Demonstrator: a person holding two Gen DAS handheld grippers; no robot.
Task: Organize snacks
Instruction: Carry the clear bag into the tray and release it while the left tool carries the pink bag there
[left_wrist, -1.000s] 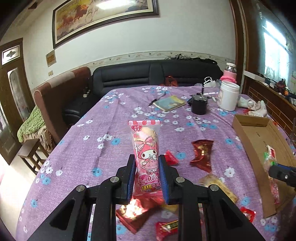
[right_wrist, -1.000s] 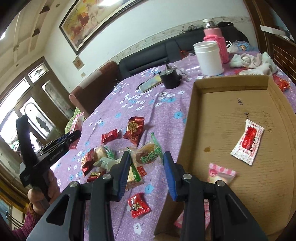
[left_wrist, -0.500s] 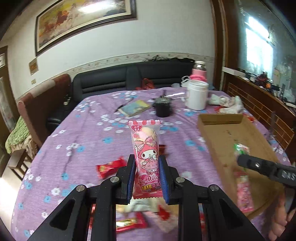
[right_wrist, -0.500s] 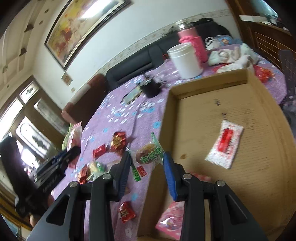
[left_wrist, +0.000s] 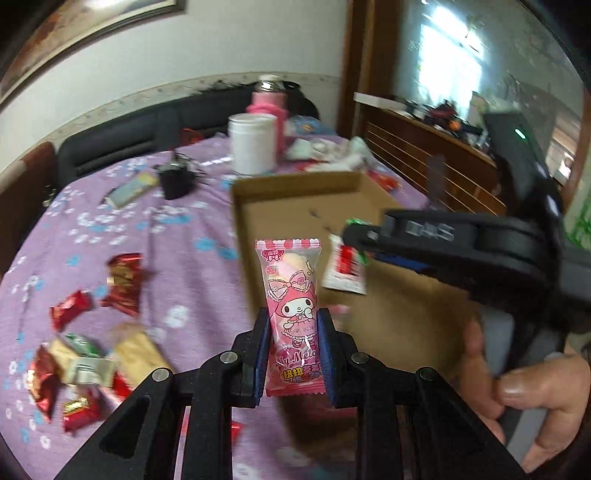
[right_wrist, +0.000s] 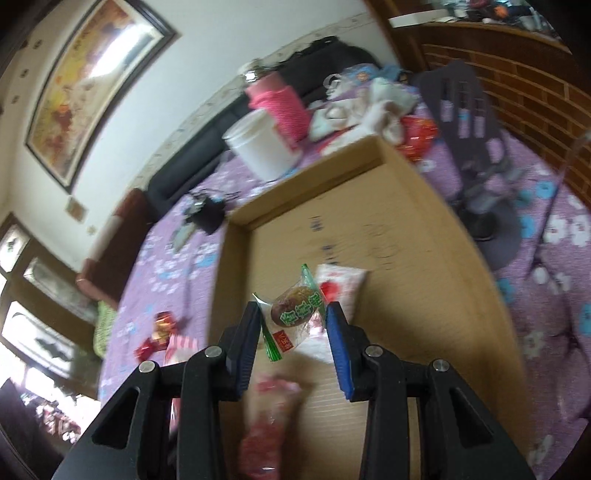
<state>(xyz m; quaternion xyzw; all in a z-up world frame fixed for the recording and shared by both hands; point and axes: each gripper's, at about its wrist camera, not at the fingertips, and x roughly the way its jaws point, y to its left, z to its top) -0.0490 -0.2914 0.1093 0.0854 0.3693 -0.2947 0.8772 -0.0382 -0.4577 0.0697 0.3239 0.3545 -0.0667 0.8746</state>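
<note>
- Left wrist view: the pink snack packet (left_wrist: 293, 314) stands upright in the middle of the frame, pinched between the pads of the left gripper (left_wrist: 293, 354).
- Just behind it is the cardboard box (left_wrist: 295, 184), where a white and red packet (left_wrist: 345, 267) already lies.
- At the right of the frame, a hand (left_wrist: 524, 398) carries the right gripper (right_wrist: 293, 325) over the box.
- Right wrist view: this gripper pinches a green-edged pastry packet (right_wrist: 295, 310) above the box floor, at centre frame.
- At the lower left of the left wrist view, several loose snacks (left_wrist: 81, 354) lie on the purple tablecloth (left_wrist: 110, 236).
- I judge the work is early: few packets are inside, two are arriving, many remain.
</note>
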